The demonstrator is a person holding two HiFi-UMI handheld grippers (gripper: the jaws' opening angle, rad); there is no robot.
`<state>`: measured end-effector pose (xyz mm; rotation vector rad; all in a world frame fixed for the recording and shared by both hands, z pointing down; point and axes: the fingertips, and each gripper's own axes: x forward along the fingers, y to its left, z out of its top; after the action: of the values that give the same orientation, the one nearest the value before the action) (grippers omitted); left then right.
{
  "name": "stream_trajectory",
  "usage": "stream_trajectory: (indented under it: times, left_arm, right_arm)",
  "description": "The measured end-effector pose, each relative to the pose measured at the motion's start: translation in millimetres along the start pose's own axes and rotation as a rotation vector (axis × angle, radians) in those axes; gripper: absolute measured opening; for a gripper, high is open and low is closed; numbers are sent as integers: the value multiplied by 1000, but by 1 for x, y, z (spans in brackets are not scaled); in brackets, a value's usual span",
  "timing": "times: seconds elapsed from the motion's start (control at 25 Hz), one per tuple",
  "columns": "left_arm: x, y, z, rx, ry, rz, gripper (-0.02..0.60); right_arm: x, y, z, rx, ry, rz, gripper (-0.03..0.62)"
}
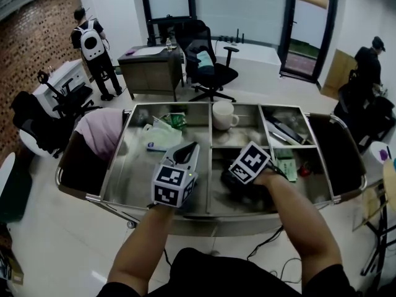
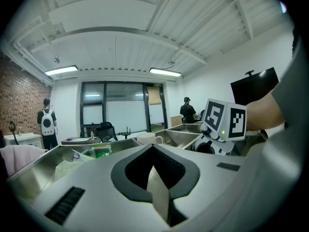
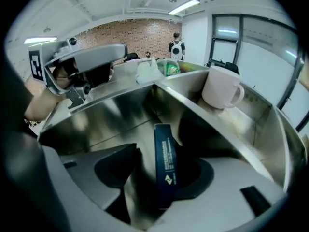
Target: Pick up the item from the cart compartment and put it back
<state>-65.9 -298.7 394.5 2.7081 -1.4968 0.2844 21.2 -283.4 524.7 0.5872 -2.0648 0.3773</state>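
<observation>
The box (image 3: 165, 168) is slim, dark blue and flat, with small pale print and a logo down its narrow face. It stands on edge on the steel floor of the cart's (image 1: 133, 178) near middle compartment, between the jaws of the right gripper (image 3: 150, 178). Those jaws stand wide apart. The box sits close to the jaw at 3 o'clock and clear of the one at 9 o'clock, so nothing is clamped on it.

In the head view the right forearm comes in from 5 o'clock and the gripper dips into that compartment. A white mug (image 1: 224, 114) stands at 12 o'clock from it, in the far section.

The left gripper (image 2: 153, 153) is at 9 o'clock of the right one, over the wide left compartment and pointing toward 12 o'clock. Its jaws are pressed together, with nothing between them.
</observation>
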Motion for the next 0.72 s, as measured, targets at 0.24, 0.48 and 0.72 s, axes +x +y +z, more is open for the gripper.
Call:
stream_trajectory:
  times: [0.24,0.48,0.72]
  left_arm:
    - [-2,-2,2,23,-7,0,0]
    - [-1,-2,0,35,-4,2,0]
    - [-5,-1,5,47,-24,21,0]
  right_arm:
    - [-6,-7,3,-9,-24,-62,98]
    - [-18,-6,7,6,-67,-66,98]
    - [-49,0,32,91,-254,-61,98]
